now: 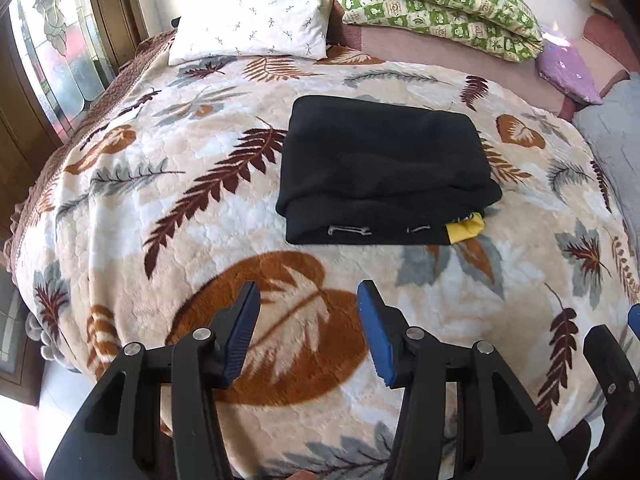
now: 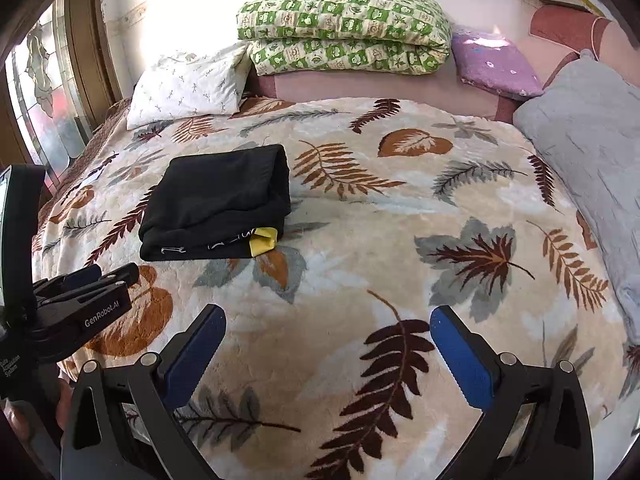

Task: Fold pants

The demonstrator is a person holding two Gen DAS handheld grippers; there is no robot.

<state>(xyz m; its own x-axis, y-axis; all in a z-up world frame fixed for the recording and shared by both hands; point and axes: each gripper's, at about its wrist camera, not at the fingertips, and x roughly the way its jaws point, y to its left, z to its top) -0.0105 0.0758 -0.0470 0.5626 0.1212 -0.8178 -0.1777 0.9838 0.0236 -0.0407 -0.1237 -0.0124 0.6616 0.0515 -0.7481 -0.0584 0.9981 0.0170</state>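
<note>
The black pants [image 1: 380, 168] lie folded into a thick rectangle on the leaf-print blanket [image 1: 168, 216], with a yellow patch [image 1: 466, 230] poking out at the near right corner. In the right wrist view the same pants [image 2: 220, 204] sit to the upper left. My left gripper [image 1: 308, 308] hangs over the blanket on the near side of the pants, jaws apart, nothing between them. My right gripper [image 2: 328, 336] stands wide open over bare blanket to the right of the pants, holding nothing. The left gripper [image 2: 86, 280] also shows at the left edge of the right wrist view.
A white pillow [image 1: 252, 24], a folded green checked quilt [image 1: 436, 4], a purple cushion [image 1: 568, 68] and a grey pillow [image 2: 592, 128] line the head and right side of the bed. A glass-panelled window or door [image 1: 60, 48] stands to the left.
</note>
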